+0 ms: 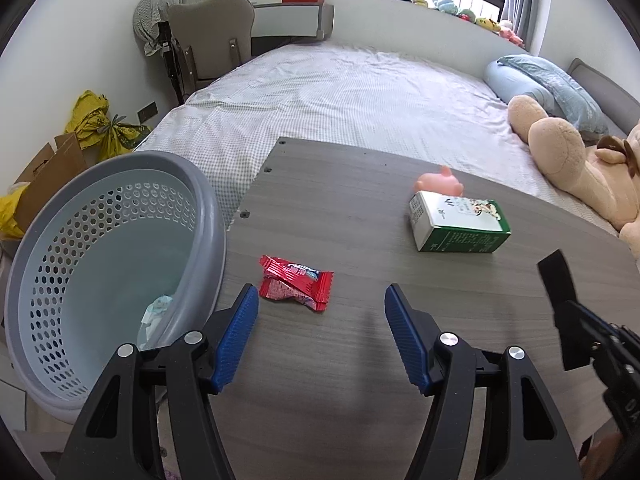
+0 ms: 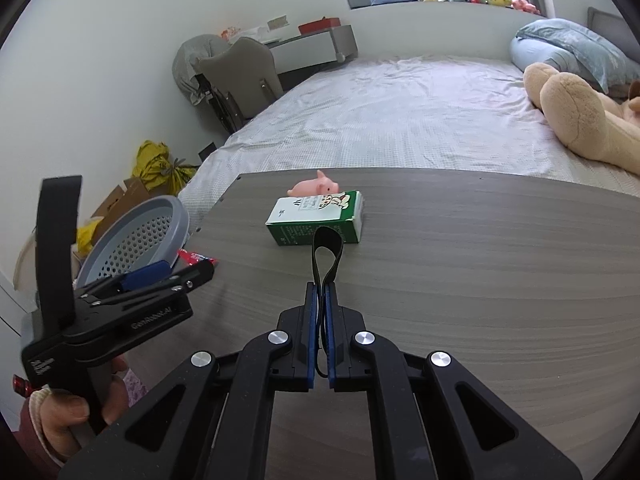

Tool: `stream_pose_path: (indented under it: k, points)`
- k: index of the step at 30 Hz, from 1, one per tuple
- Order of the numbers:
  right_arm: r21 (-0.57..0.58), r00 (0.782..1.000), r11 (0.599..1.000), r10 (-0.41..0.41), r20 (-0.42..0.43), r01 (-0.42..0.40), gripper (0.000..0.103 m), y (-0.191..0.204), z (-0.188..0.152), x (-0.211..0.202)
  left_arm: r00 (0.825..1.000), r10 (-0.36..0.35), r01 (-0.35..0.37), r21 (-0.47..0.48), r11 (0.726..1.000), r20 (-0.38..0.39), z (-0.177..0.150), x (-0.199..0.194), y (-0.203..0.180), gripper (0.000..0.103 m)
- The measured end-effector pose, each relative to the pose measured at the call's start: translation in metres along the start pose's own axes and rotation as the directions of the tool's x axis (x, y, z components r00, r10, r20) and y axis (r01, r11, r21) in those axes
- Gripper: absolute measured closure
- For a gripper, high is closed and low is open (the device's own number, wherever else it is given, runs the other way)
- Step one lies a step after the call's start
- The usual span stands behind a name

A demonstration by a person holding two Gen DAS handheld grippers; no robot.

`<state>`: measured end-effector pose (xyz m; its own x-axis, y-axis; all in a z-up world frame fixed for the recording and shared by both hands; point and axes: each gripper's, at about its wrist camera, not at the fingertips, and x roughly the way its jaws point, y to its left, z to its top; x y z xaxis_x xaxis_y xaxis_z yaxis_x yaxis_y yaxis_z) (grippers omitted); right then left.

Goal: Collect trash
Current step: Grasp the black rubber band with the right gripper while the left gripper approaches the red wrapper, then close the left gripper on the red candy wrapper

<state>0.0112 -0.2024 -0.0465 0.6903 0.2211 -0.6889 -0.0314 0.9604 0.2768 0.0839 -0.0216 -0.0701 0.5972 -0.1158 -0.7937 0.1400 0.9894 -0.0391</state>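
On the grey tabletop [image 1: 360,208] beside the bed, our left gripper [image 1: 320,320] hangs with jaws wide over the red wrapper [image 1: 294,282]; we should straddle it squarely before closing. Our right gripper [image 2: 320,304] pinches a black loop [image 2: 327,258]. The basket [image 1: 208,216] waits left.

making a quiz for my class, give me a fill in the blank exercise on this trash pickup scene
1. The red wrapper lies on the table just ahead of the open ____ gripper.
2. The right gripper is shut on a black ____.
3. The pink pig toy sits behind the green and white ____.
4. The grey basket already holds some crumpled ____.

Missing words: left; loop; carton; paper
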Motion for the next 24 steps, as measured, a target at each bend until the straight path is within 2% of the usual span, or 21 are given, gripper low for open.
stream_pose_path:
  k: [7,13,16,21,24]
  points:
    - [0.027,1.000,1.000,0.014,-0.006,-0.014,0.098,-0.008,-0.001,0.006,1.000,0.024,-0.024,-0.008,1.000,-0.018,0.006,0.017,0.000,0.040]
    - [0.035,1.000,0.999,0.026,-0.011,-0.026,0.098,-0.010,-0.001,0.008,0.999,0.046,-0.046,-0.003,0.999,-0.026,0.008,0.028,0.000,0.053]
    - [0.036,1.000,0.999,0.027,-0.012,-0.026,0.098,-0.010,-0.002,0.008,0.999,0.044,-0.044,0.001,0.999,-0.019,0.009,0.028,0.001,0.063]
    - [0.038,1.000,0.999,0.026,-0.012,-0.025,0.098,-0.011,-0.002,0.008,1.000,0.020,-0.020,0.006,1.000,-0.023,0.011,0.027,-0.001,0.071]
    - [0.036,1.000,0.999,0.022,-0.010,-0.022,0.098,-0.011,-0.002,0.008,1.000,0.010,-0.010,0.013,1.000,-0.021,0.009,0.023,-0.004,0.072]
